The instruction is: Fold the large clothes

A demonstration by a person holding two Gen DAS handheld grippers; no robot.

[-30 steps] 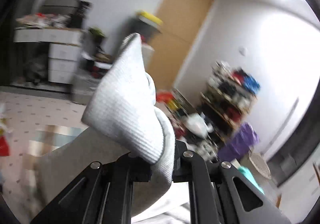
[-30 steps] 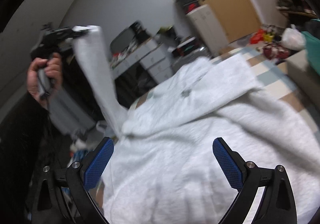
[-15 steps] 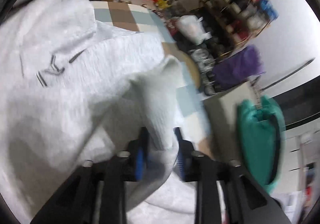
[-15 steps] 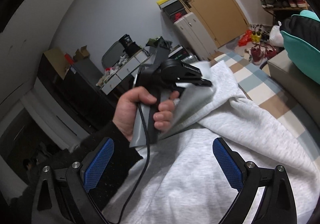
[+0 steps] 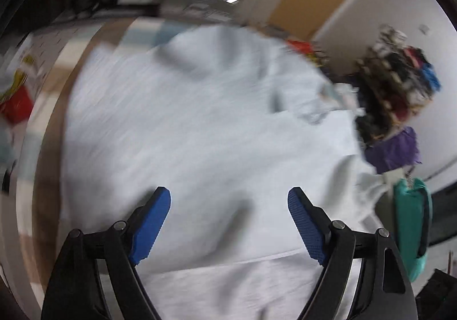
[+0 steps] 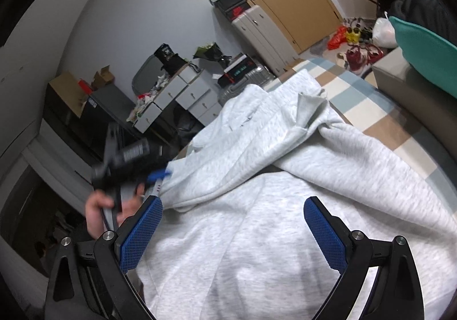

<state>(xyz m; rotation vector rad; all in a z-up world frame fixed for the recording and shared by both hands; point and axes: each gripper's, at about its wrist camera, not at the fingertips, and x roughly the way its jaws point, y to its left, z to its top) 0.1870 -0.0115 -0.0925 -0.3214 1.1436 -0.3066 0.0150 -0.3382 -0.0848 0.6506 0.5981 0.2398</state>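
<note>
Two grippers, both spread wide, neither holding cloth. Left gripper (image 5: pixel 228 205) jaws just been opening, nothing between blue pads, hovers above light grey fleece sweatshirt (image 5: pixel 200 126). Right gripper (image 6: pixel 232 220) gapes over same garment, also empty. Sweatshirt lies spread on round table with checked cloth (image 6: pixel 380 131); sleeve (image 6: pixel 228 165) draped loosely across body. Risks: released sleeve sits bunched, likely to slide or unfold; left edge hangs near table rim, careless tug may drag garment off; left view blurred, regrasp point uncertain.

Sweatshirt (image 5: pixel 200 126) motion-blurred (shoe rack (image 5: pixel 400 97) too); hem cropped.
</note>
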